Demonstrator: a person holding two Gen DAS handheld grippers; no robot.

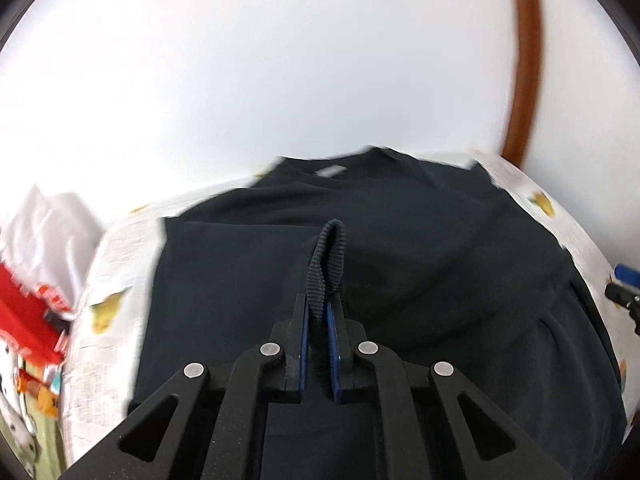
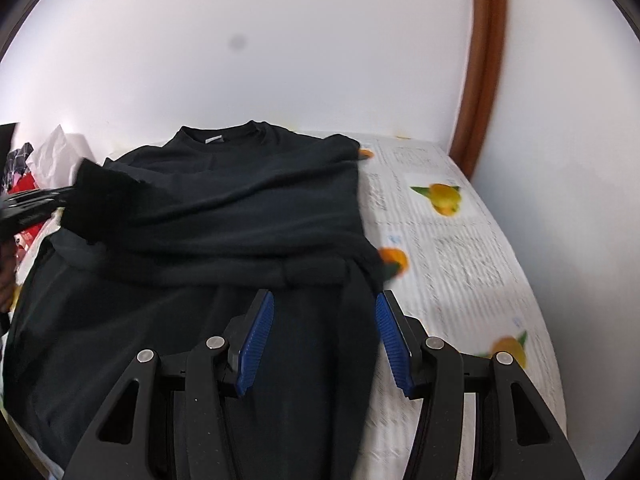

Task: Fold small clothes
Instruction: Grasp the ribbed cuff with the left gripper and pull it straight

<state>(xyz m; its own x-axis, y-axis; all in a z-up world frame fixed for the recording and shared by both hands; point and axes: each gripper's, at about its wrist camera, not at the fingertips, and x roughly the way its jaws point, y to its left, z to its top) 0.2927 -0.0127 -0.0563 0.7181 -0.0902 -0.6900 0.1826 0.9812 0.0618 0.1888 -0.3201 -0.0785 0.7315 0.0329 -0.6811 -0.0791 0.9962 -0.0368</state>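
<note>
A black long-sleeved top [image 2: 240, 200] lies spread on a table, neck toward the wall; it also fills the left wrist view [image 1: 420, 248]. My left gripper [image 1: 320, 304] is shut on the ribbed cuff of the top's sleeve [image 1: 326, 260] and holds it up above the body of the top. In the right wrist view the left gripper [image 2: 36, 204] shows at the left edge with the sleeve [image 2: 104, 204] draped from it. My right gripper [image 2: 324, 308] is open and empty, low over the top's right side near its hem.
The table wears a white cloth with orange fruit prints [image 2: 444, 196]. A pile of white, red and patterned stuff [image 1: 36, 264] lies at the left. A white wall and a brown door frame [image 2: 480, 80] stand behind. A blue-and-black object [image 1: 624, 284] shows at the right edge.
</note>
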